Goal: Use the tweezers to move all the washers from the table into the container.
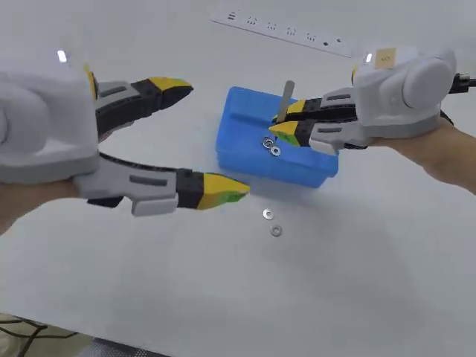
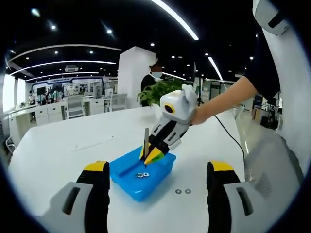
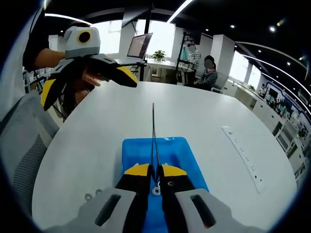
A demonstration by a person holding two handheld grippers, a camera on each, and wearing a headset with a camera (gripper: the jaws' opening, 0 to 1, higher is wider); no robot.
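The right gripper (image 1: 286, 128) is clamped narrow on the steel tweezers (image 1: 287, 98) above the blue container (image 1: 239, 111), which holds two washers (image 1: 269, 143). The left gripper (image 1: 212, 141) hangs wide and empty. Two loose washers (image 1: 268, 215) lie on the white table (image 1: 357, 260) nearby. They are probably light, thin, hard and slippery, so pinch one across the ring, with a tip through the hole.

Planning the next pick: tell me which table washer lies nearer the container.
The far washer: it lies just beyond the near washer, on the side toward the container.
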